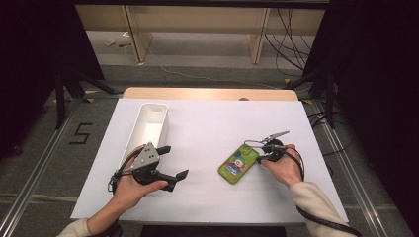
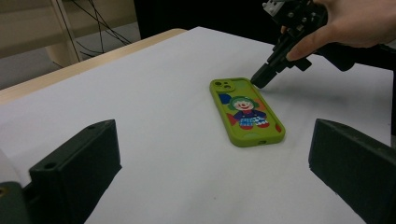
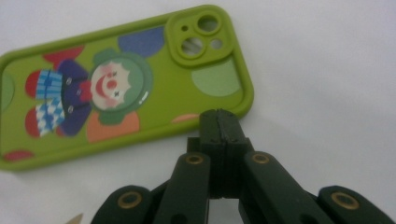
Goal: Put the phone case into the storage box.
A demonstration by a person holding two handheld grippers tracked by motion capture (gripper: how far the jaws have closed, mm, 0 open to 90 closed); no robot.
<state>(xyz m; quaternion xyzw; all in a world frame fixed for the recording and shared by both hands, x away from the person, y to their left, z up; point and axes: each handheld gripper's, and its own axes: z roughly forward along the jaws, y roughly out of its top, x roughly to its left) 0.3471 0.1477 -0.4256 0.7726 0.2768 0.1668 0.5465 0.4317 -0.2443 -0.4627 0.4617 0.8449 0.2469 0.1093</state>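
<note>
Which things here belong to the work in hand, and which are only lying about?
In the work:
- green phone case
- right gripper, jaws shut, tips at the case's camera-end edge

Lying about:
- white bin
- left gripper, jaws open, holding nothing

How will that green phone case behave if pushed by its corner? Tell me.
The green phone case lies flat on the smooth white table cover, so it will probably slide and swivel, not tip. It looks thin and light, likely slightly flexible. The shut right gripper at one corner favours turning.
</note>
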